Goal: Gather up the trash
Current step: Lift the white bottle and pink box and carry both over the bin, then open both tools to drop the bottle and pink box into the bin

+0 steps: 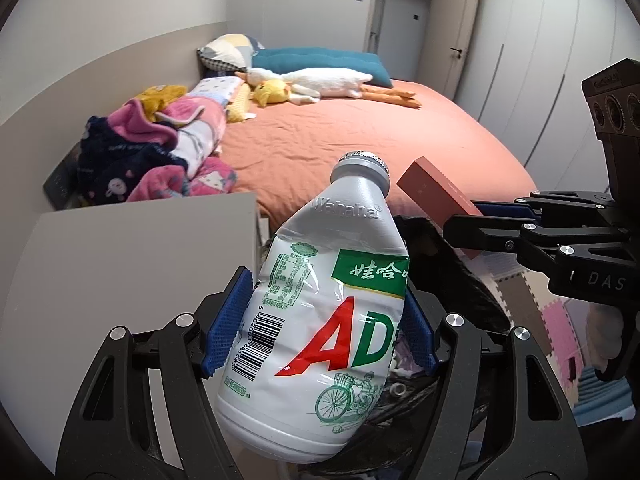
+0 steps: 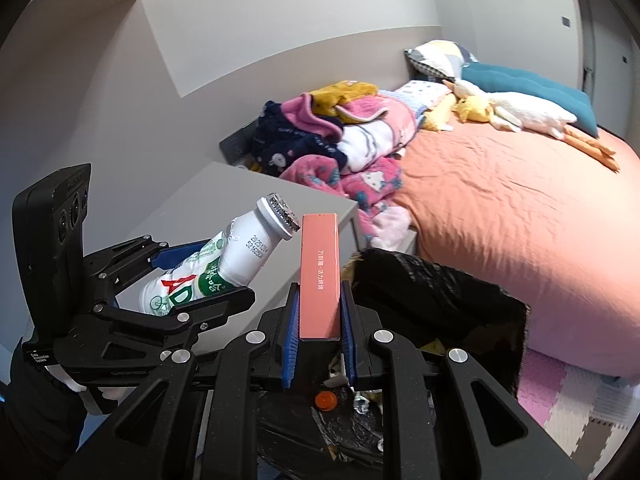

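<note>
My left gripper (image 1: 326, 324) is shut on a white Wahaha AD drink bottle (image 1: 320, 320) and holds it in the air, cap tilted up toward the bed. The bottle also shows in the right wrist view (image 2: 224, 264), inside the left gripper (image 2: 208, 276). My right gripper (image 2: 319, 334) is shut on a long salmon-pink box (image 2: 320, 276), held upright. The box also shows in the left wrist view (image 1: 438, 196), in the right gripper (image 1: 476, 220). A black trash bag (image 2: 436, 300) stands open just below and beyond both grippers, with scraps and a small orange cap (image 2: 325, 401) inside.
A grey bedside cabinet (image 1: 132, 264) stands to the left. The bed with an orange sheet (image 1: 360, 136) lies beyond, with piled blankets (image 1: 160, 152), pillows and plush toys (image 1: 312, 84). Foam floor mats (image 2: 568, 400) lie at right. Wardrobe doors (image 1: 540, 40) line the far right.
</note>
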The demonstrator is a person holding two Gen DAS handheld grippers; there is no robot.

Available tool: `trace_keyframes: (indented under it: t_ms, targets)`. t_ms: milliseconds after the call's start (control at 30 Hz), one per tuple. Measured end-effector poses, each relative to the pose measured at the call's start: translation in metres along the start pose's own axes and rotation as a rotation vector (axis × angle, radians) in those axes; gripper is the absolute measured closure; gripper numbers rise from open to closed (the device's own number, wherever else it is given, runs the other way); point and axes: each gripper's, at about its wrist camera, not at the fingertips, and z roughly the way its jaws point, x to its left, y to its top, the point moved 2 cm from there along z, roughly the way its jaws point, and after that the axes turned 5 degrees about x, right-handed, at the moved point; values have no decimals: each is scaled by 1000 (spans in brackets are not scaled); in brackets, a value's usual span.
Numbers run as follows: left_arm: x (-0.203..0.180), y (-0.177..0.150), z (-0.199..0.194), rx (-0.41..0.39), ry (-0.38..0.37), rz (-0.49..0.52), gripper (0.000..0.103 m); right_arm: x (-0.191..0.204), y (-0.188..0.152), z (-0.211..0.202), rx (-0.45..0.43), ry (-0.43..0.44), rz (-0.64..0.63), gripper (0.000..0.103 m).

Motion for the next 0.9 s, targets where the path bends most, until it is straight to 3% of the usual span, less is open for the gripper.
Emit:
trace_keyframes:
  t_ms: [767, 833, 867, 900]
  targets:
    - [-49, 26, 26, 5, -97, 99, 34, -51, -17, -32, -44, -70, 129, 83]
    - [-50, 27, 27, 13, -117, 93, 22, -53, -17, -35, -44, -69, 139, 83]
    - [-49, 28, 27, 12, -120, 88, 8, -53, -15, -35, -46, -68, 143, 81]
    - [-49, 29, 25, 3, -109, 86, 6, -54, -15, -37, -52, -68, 148, 76]
